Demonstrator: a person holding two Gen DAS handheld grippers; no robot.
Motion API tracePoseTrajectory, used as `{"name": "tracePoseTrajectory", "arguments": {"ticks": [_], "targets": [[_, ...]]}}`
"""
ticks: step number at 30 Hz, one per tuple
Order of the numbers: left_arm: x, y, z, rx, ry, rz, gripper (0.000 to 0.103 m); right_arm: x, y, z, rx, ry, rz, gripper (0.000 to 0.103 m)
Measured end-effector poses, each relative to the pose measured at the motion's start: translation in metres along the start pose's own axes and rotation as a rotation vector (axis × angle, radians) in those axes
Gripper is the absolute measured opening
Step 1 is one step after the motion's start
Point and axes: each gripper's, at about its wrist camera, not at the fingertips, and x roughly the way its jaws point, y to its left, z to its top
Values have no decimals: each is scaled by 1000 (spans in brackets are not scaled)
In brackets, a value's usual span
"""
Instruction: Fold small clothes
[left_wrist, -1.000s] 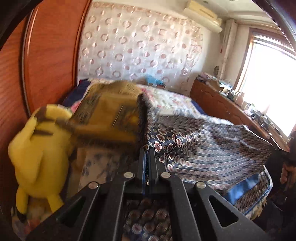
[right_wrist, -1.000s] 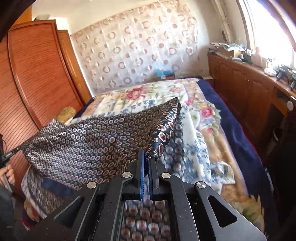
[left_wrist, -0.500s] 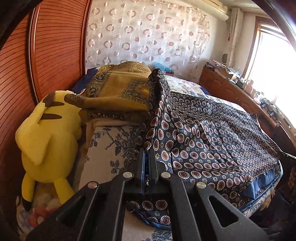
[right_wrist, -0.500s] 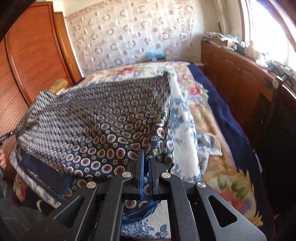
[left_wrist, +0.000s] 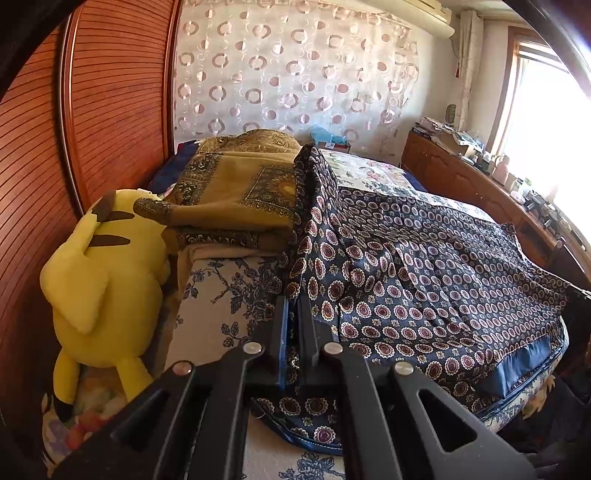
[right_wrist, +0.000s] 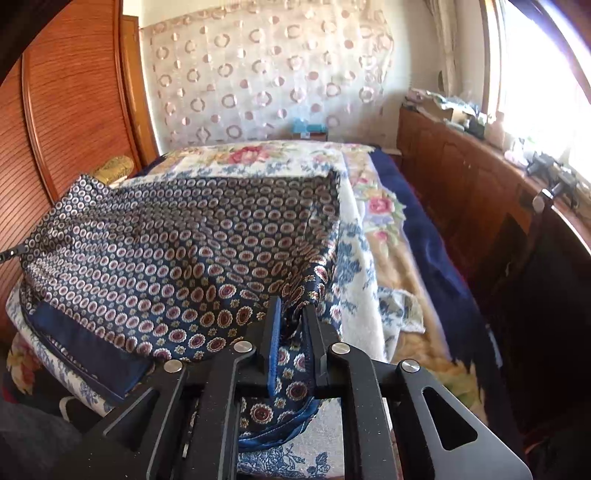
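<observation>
A navy satin garment (left_wrist: 413, 266) with round medallion print lies spread over the bed, folded, with a plain blue hem band (left_wrist: 517, 369) at its near edge. My left gripper (left_wrist: 293, 306) is shut on its left corner, low on the bed. In the right wrist view the same garment (right_wrist: 177, 251) spreads to the left. My right gripper (right_wrist: 291, 310) holds its right corner between its fingers, with the jaws a little apart and the cloth still between them.
A yellow plush toy (left_wrist: 99, 280) leans on the wooden wardrobe (left_wrist: 44, 155) at left. A folded mustard blanket (left_wrist: 236, 195) lies behind the garment. A floral bedspread (right_wrist: 373, 206) covers the bed. A wooden cabinet (right_wrist: 461, 173) with clutter runs under the window at right.
Both grippers have lowered the garment from held up in the air down flat onto the bed. The right jaws have parted slightly.
</observation>
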Motion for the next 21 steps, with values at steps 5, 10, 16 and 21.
{"name": "tracePoseTrajectory", "arguments": {"ticks": [5, 10, 16, 21], "targets": [[-1, 0, 0, 1, 4, 3, 2, -8, 6, 6, -10, -27, -2, 22], [0, 1, -1, 1, 8, 0, 2, -15, 17, 13, -16, -58, 19, 33], [-2, 2, -3, 6, 10, -21, 34, -9, 38, 15, -37, -76, 70, 55], [3, 1, -6, 10, 33, -19, 41, 23, 64, 5, -72, -8, 121, 55]]}}
